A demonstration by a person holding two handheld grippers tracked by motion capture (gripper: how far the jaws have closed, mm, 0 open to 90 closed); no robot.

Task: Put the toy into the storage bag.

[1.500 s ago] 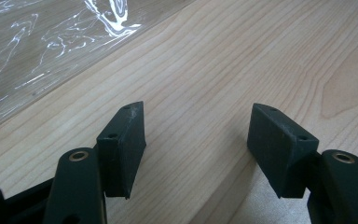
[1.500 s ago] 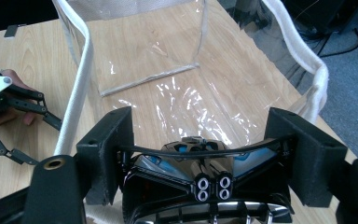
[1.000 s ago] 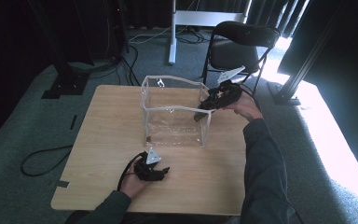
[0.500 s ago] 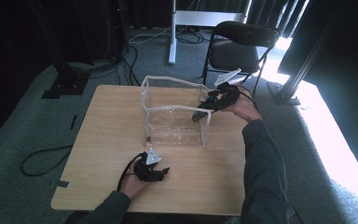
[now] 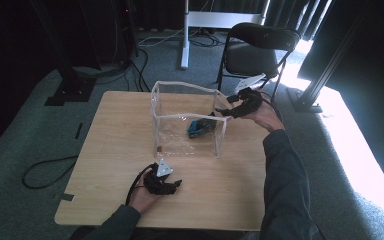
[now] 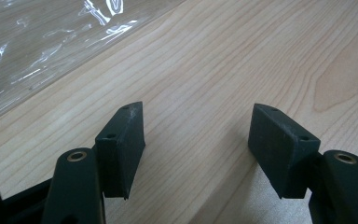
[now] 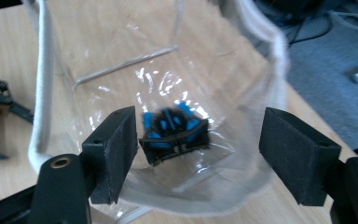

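While the blue-and-black part [image 7: 175, 135] lies in the clear bag [image 5: 180, 90] | our right gripper [image 7: 198, 154] hovers wide, jaws just narrowing, empty | left gripper [image 6: 200, 140] wide near the table's [image 5: 110, 130] near edge | next: withdraw.

One clear bag [image 5: 180, 125], one blue-and-black object [image 5: 200, 127], two tools [image 5: 166, 186].

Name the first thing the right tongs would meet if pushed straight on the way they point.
Probably the black and blue object lying in the clear bag: it sits straight ahead between the open right tongs, though depth is hard to judge.
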